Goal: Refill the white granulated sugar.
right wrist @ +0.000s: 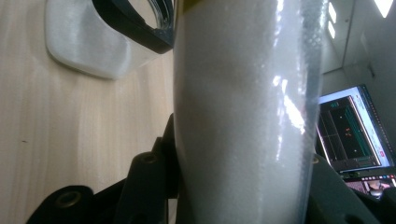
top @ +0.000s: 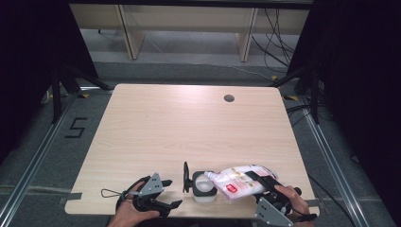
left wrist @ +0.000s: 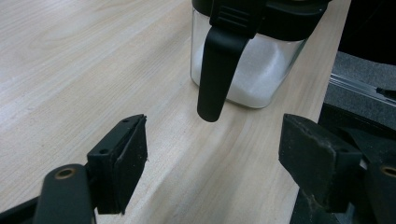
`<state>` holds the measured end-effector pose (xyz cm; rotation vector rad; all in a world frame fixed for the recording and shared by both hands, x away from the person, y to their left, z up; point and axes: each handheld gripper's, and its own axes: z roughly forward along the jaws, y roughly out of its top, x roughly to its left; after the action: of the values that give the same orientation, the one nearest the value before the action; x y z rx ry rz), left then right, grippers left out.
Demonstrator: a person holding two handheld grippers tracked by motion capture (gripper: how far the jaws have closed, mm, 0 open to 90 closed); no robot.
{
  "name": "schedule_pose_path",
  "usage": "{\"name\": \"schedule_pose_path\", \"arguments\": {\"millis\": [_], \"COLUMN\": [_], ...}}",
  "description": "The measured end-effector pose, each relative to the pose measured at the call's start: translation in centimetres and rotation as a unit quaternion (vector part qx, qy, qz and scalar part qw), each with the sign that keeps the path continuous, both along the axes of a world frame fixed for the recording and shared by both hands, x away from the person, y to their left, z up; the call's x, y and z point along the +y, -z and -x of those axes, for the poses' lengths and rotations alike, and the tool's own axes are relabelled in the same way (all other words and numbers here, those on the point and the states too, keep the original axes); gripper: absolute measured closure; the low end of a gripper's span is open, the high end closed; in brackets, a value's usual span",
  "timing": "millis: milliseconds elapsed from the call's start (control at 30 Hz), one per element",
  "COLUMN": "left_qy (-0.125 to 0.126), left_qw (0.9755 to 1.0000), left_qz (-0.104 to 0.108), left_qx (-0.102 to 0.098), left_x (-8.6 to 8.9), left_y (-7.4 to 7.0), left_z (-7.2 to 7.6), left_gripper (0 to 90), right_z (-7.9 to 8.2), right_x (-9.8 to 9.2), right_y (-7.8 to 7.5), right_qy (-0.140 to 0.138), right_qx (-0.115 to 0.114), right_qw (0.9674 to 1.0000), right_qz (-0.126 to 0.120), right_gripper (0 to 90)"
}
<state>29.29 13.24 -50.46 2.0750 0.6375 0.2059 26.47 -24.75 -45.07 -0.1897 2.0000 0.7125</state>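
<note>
Close to table's (top: 142, 123) near edge, jar (top: 204, 187), bag (top: 241, 179), far tabletop bare

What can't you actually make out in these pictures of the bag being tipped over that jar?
- Bag's mouth: in the high view the bag lies over the jar; whether grains are falling is too small to tell.
- Bag's print: too small to read there.
- Right gripper fingers: in the right gripper view the bag covers them.
- Jar's top: cut off by the upper edge in the left gripper view, above its hanging black lid flap.
</note>
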Motion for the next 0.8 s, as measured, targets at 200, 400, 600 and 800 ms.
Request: {"name": "schedule_pose_path", "arguments": {"millis": [200,400,600,800], "left_qy": [0.003,0.002,-0.001,0.001], "left_qw": [1.0,1.0,1.0,1.0], "left_qz": [-0.001,0.004,0.009,0.005], "left_qx": [-0.004,-0.003,-0.004,-0.005], "left_x": [0.1,0.1,0.0,0.1], "left_y": [0.1,0.1,0.1,0.0], "left_z": [-0.2,-0.1,-0.1,-0.1], "left_gripper": [23.3,23.3,23.3,23.3], "right_z": [-1.0,-2.3,-4.1,-5.9], "right_x": [-0.6,-1.2,-1.5,-1.5], "right_y": [0.2,0.5,1.2,2.0], "right_qy": [0.003,0.023,0.037,0.046], "right_qx": [0.03,0.081,0.104,0.135], "right_qw": [0.9986,0.9893,0.9807,0.965], "right_qz": [-0.043,-0.12,-0.162,-0.22], "right_gripper": [63.4,63.7,63.9,64.2]}}
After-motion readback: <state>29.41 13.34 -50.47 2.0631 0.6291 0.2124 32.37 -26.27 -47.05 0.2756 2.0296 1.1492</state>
